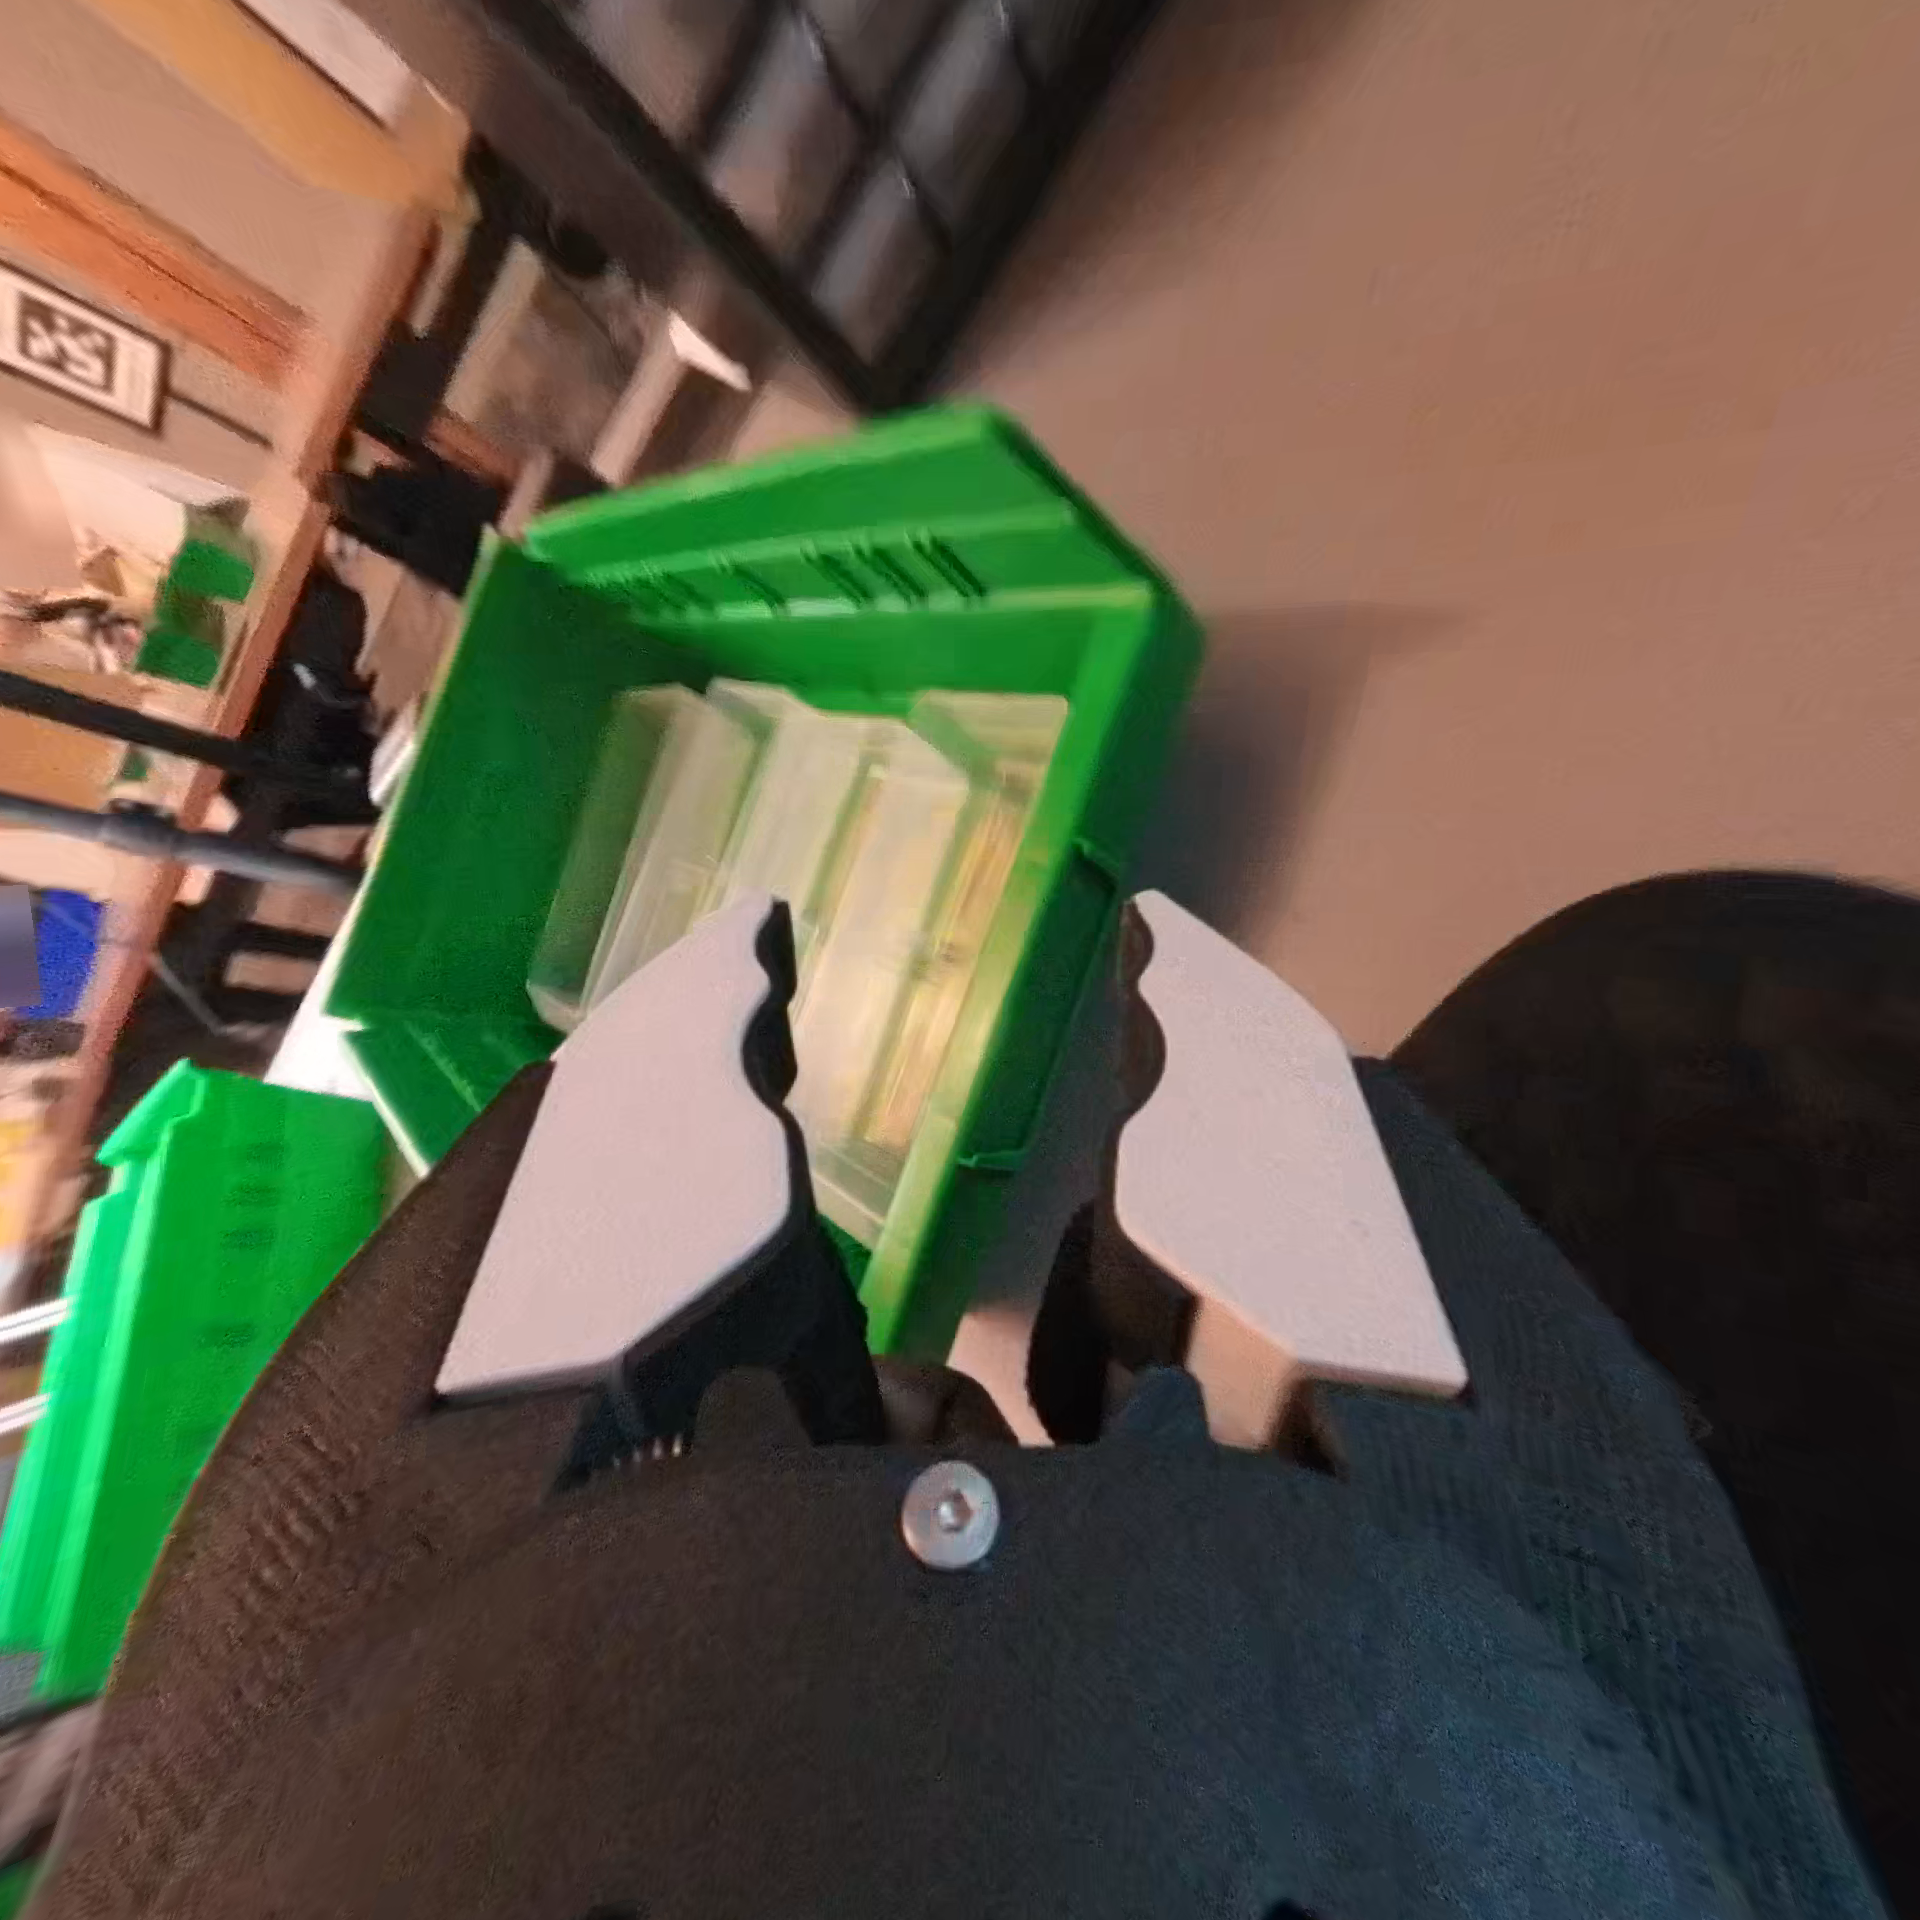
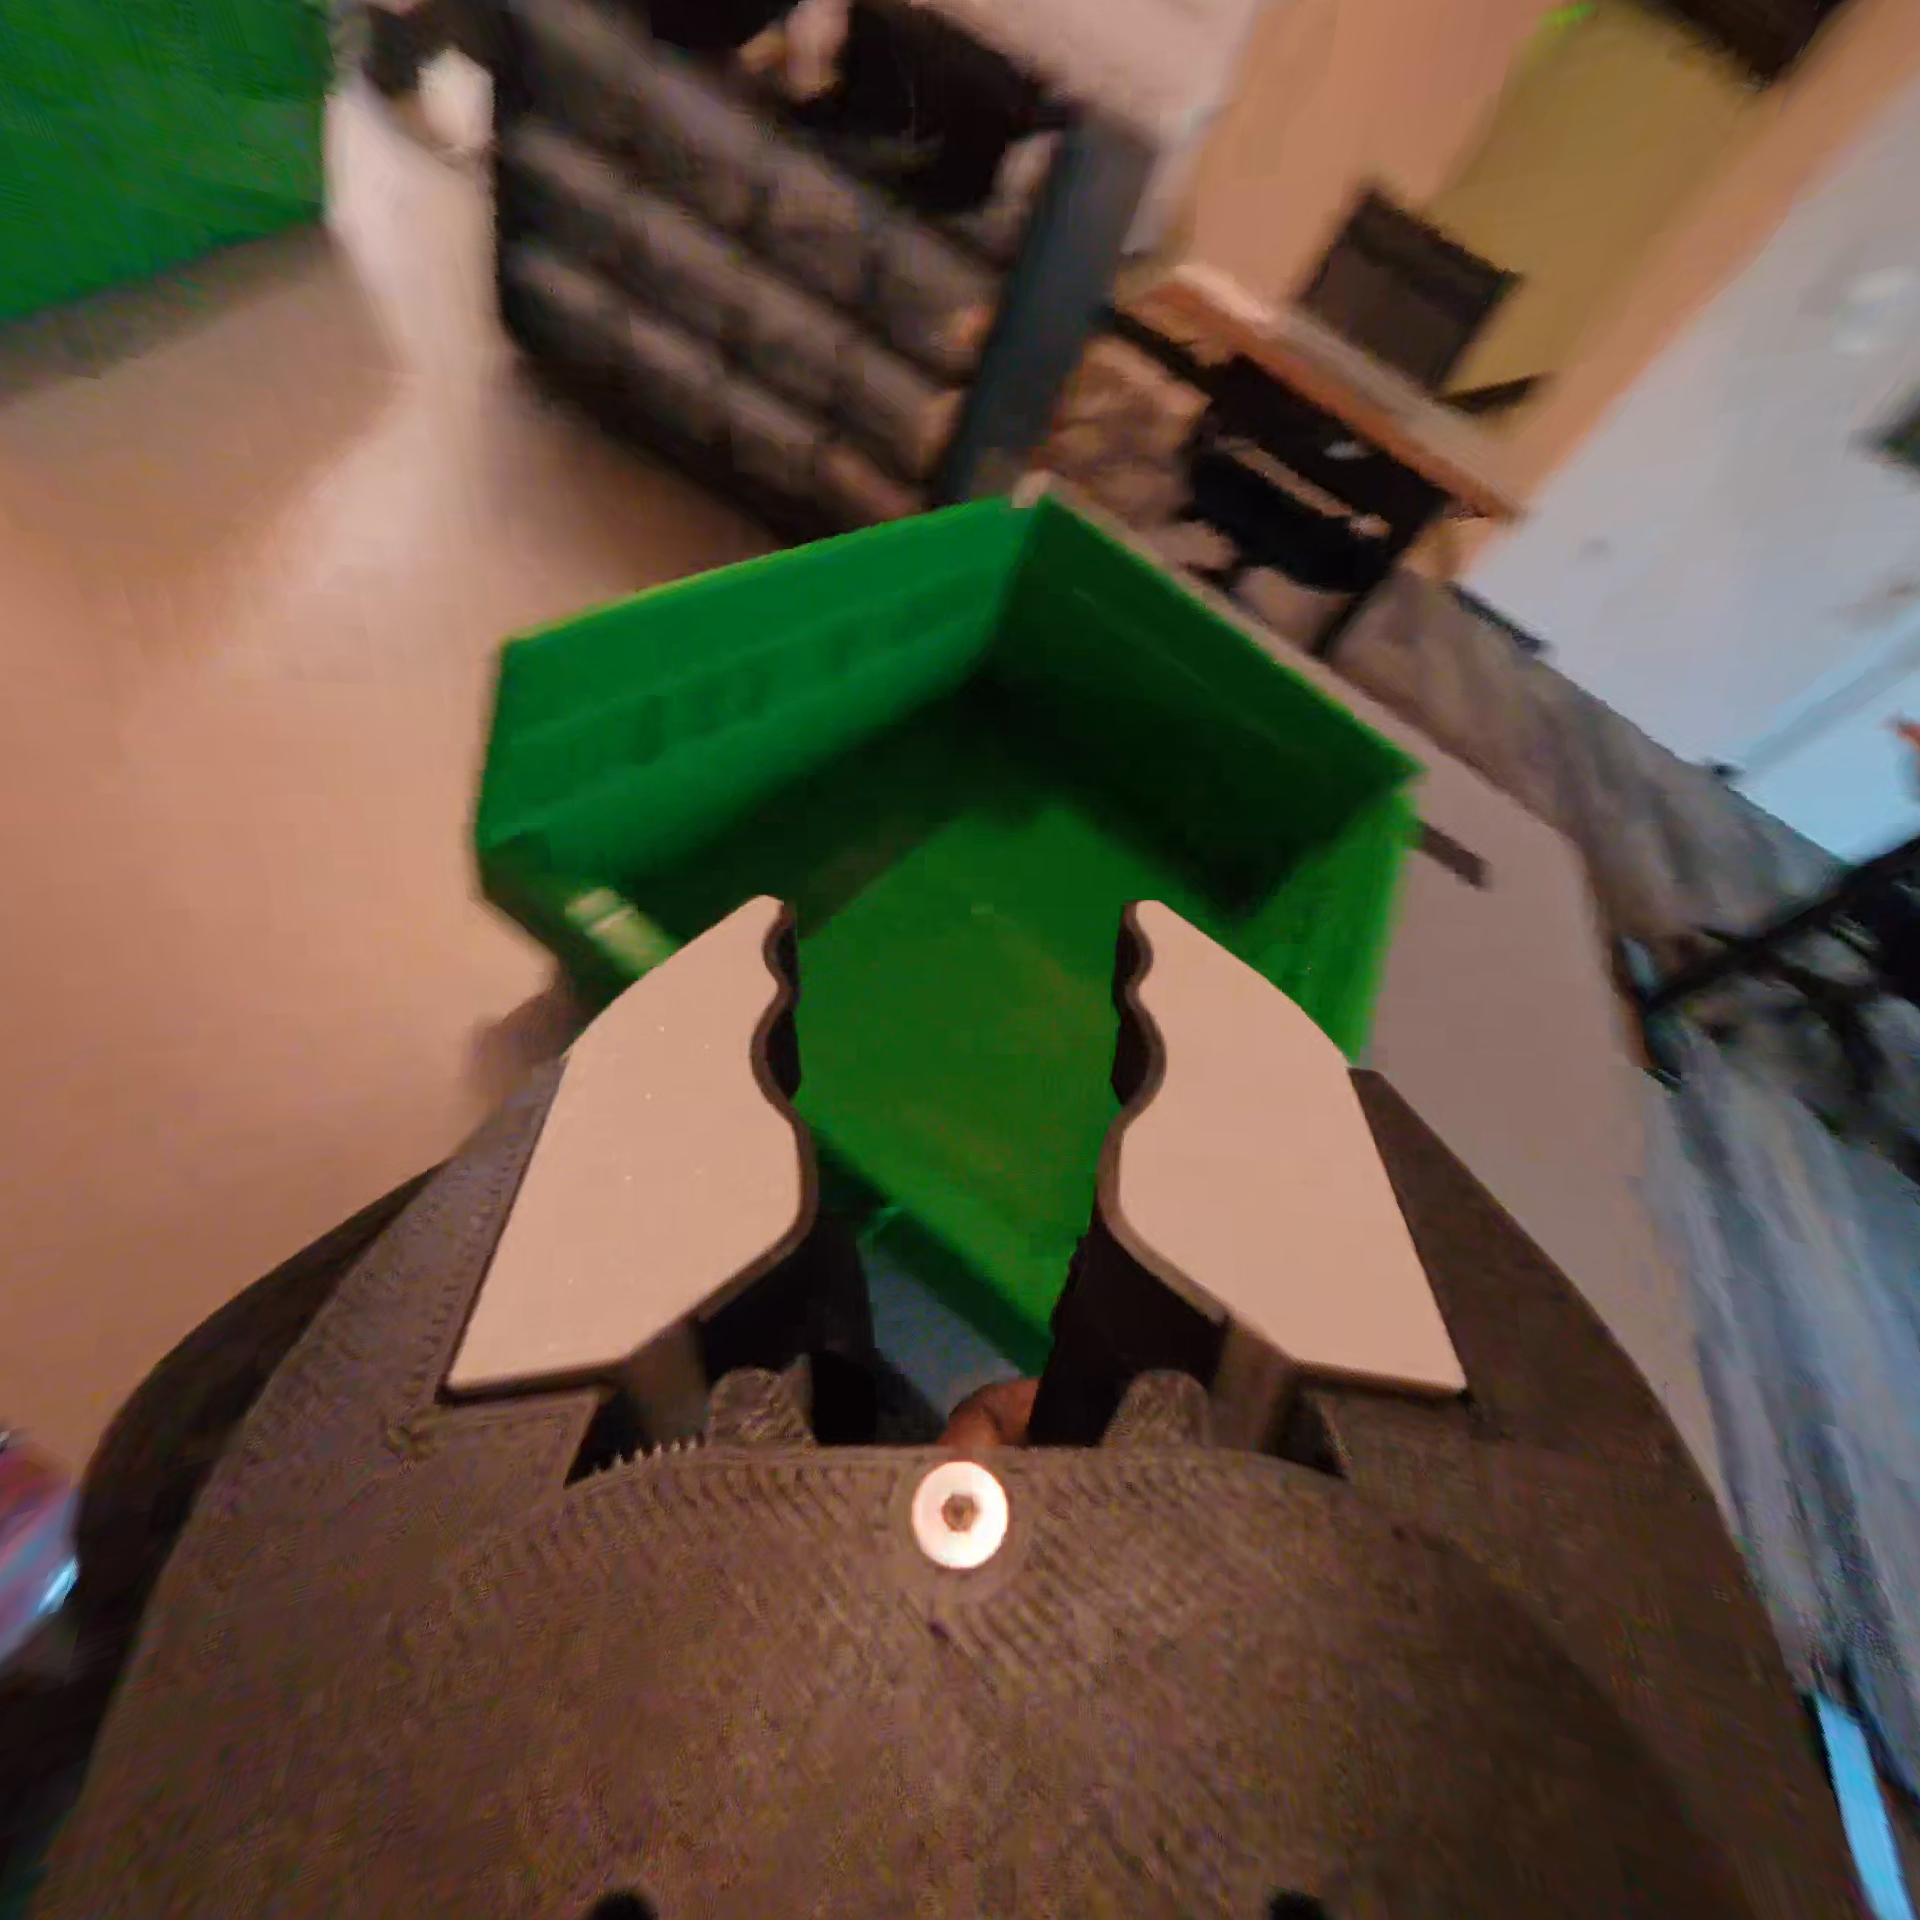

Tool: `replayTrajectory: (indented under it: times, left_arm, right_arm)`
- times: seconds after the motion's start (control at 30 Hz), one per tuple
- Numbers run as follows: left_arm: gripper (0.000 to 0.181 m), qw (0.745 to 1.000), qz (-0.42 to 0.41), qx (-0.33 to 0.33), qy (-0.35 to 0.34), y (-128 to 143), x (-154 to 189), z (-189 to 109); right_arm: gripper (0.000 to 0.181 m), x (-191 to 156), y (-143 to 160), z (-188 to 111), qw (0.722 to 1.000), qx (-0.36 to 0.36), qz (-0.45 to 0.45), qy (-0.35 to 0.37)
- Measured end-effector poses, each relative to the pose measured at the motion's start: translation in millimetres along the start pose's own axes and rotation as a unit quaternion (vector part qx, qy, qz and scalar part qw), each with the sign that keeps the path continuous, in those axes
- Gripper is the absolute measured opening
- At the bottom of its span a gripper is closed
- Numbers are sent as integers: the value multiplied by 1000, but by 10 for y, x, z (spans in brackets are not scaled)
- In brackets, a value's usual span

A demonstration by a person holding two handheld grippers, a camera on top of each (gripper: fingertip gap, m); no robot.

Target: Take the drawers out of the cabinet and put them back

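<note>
In the left wrist view my left gripper (image 1: pixel 954 914) is closed on the front wall of a green drawer (image 1: pixel 499 831), held tilted in the air. Several clear plastic boxes (image 1: pixel 883 883) lie inside it. The black cabinet (image 1: pixel 831 156) with its grid of slots is at the top, blurred. In the right wrist view my right gripper (image 2: pixel 956 914) is closed on the near corner of an empty green drawer (image 2: pixel 935 727), also off the table. The dark cabinet (image 2: pixel 748 291) stands behind it, blurred.
A second green drawer (image 1: pixel 208 1299) lies at the lower left of the left wrist view. The beige tabletop (image 1: pixel 1455 520) spreads to the right, with a dark rounded shape (image 1: pixel 1662 1143) near it. A green object (image 2: pixel 156 135) is at the top left of the right wrist view. Shelves and clutter fill the background.
</note>
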State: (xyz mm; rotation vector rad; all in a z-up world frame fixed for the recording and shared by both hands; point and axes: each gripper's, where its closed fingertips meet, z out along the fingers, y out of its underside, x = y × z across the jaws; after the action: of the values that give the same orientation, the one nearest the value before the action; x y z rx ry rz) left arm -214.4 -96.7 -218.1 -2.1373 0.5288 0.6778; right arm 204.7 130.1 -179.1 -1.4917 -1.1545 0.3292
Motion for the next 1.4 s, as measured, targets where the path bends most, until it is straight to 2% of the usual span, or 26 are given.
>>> replayTrajectory:
  times: [0.03, 0.1, 0.23, 0.3, 0.33, 0.37, 0.47, 0.77, 0.93, 1.13, 1.2, 1.27, 1.33, 1.4]
  left_arm:
    - [59, 999, 28, -38, -10, 134, 34, 136]
    - [51, 993, 71, -96, -6, 384, 123, 339]
    - [41, 990, 62, -123, 1, 646, 89, 473]
    - [37, 988, 68, -139, 11, 742, 56, 470]
    - [36, 986, 76, -151, 13, 783, 35, 457]
    - [35, 983, 83, -164, 17, 830, 12, 437]
    - [34, 977, 90, -189, 34, 967, -49, 372]
    - [33, 960, 108, -253, 60, 1456, -215, 50]
    - [33, 958, 134, -242, 78, 1689, -231, -189]
    - [33, 959, 155, -218, 95, 1830, -185, -401]
    - [33, 960, 159, -211, 94, 1838, -180, -419]
    - [33, 963, 159, -201, 86, 1813, -177, -418]
    - [51, 977, 123, -157, 78, 1656, -164, -428]
    - [67, 991, 61, -86, 81, 1369, -177, -481]
  right_arm:
    - [60, -161, 53, 71, 999, -23, -17, -35]
    - [61, -433, 232, 240, 992, -76, -44, -89]
    - [62, -779, 610, 484, 960, -190, -152, -136]
    - [59, -708, 728, 550, 939, -239, -221, -111]
    - [46, -650, 730, 577, 932, -245, -247, -101]
    - [40, -633, 772, 569, 920, -260, -270, -113]
    - [35, -441, 888, 526, 900, -302, -292, -115]
    - [36, 186, 1254, 294, 896, -326, -286, -99]
    - [36, 348, 1415, 43, 890, -347, -280, -91]
    - [37, 440, 1526, -161, 891, -353, -276, -77]
    - [45, 459, 1545, -193, 892, -354, -272, -71]
    - [53, 474, 1539, -238, 896, -359, -252, -68]
    - [61, 476, 1407, -293, 914, -337, -215, -66]
    - [70, 454, 1181, -363, 939, -295, -163, -64]
